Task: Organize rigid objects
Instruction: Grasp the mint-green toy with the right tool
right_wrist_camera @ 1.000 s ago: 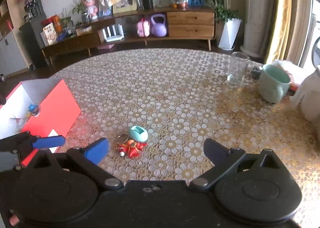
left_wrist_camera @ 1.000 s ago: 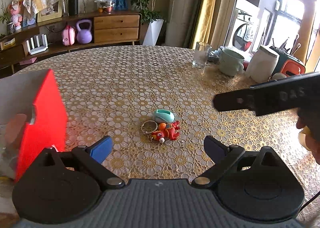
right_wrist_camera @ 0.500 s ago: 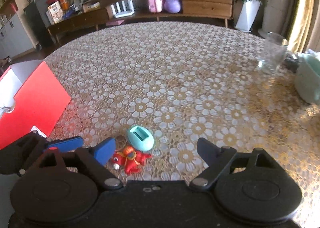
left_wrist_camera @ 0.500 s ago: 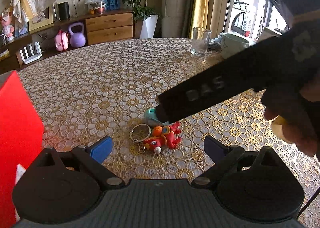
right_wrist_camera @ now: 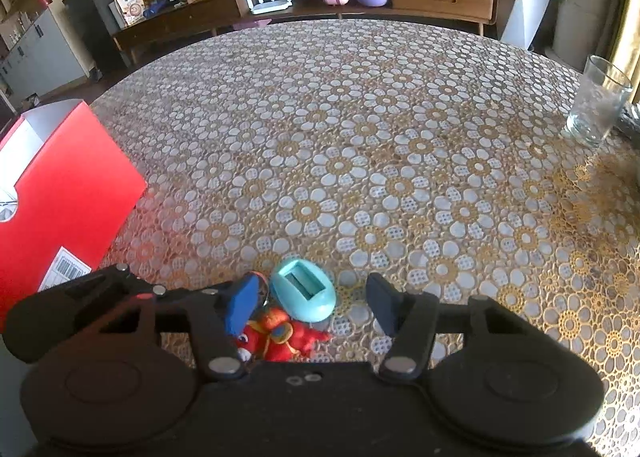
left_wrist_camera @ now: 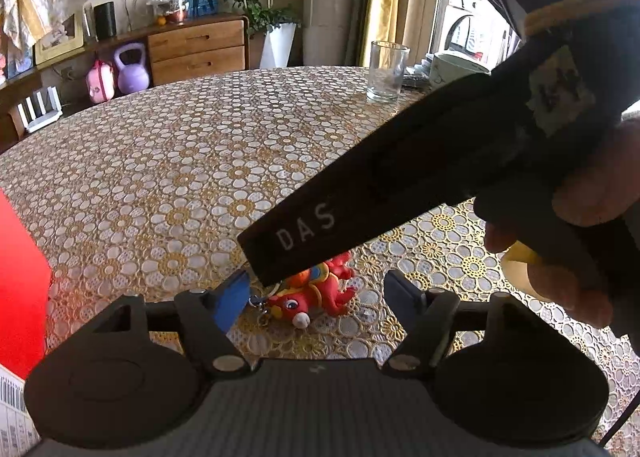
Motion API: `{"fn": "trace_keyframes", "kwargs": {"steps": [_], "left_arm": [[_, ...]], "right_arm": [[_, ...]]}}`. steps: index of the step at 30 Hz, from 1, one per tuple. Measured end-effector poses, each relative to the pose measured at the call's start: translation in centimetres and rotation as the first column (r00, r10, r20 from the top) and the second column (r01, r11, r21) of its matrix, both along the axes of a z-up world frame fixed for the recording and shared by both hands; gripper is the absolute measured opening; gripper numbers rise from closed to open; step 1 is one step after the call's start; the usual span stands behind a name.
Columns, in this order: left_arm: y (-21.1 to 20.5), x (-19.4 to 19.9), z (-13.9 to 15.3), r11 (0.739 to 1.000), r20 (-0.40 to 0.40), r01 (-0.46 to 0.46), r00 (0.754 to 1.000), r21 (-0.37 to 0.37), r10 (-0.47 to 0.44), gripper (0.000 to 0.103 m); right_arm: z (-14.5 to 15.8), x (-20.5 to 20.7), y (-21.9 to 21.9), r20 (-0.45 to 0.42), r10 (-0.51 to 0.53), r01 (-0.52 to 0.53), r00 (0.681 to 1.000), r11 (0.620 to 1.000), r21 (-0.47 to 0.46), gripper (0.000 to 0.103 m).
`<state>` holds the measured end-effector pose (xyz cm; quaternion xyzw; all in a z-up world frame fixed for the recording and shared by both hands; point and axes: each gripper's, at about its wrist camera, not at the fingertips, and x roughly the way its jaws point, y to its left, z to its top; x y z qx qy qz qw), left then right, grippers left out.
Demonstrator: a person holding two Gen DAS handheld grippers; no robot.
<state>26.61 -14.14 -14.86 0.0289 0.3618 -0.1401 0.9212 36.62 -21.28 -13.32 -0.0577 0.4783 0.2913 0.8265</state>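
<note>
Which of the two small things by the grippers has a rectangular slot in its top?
The teal egg-shaped piece; the red toy keychain beside it has none.

lace-clothed table [right_wrist_camera: 360, 117]: keychain [right_wrist_camera: 288, 333], glass [right_wrist_camera: 596, 105], box [right_wrist_camera: 68, 193]

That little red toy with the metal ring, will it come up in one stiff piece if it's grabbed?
Probably not. The red toy keychain carries a loose metal ring, which would likely dangle and swing. The figure looks small and light, so a push should slide it across the lace tablecloth. Its lumpy shape seems unlikely to roll.
</note>
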Motion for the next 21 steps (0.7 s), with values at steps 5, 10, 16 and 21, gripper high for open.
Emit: {"fn": "trace_keyframes", "kwargs": {"steps": [5, 10, 16, 21], "left_arm": [[-0.1, -0.4, 0.0, 0.999, 0.014, 0.006, 1.000, 0.032, -0.006, 0.054], [-0.2, -0.3, 0.1, 0.999, 0.015, 0.007, 1.000, 0.042, -0.008, 0.041], [-0.5, -0.3, 0.2, 0.998, 0.020, 0.006, 1.000, 0.060, -0.007, 0.040], [-0.2, -0.2, 0.5, 0.999, 0.021, 0.000, 1.000, 0.053, -0.001, 0.040]], "right_arm": [[0.1, -0.1, 0.0, -0.006, 0.014, -0.014, 1.000, 1.000, 0.016, 0.038], [0.1, -0.2, 0.2, 0.008, 0.001, -0.001, 1.000, 1.000, 0.028, 0.034], [1.1, -0.1, -1.1, 0.045, -0.073, 0.071, 0.996, 0.997, 0.043, 0.034], [1.4, -0.3, -3.0, 0.047, -0.124, 0.122, 0.991, 0.991, 0.055, 0.034]]}}
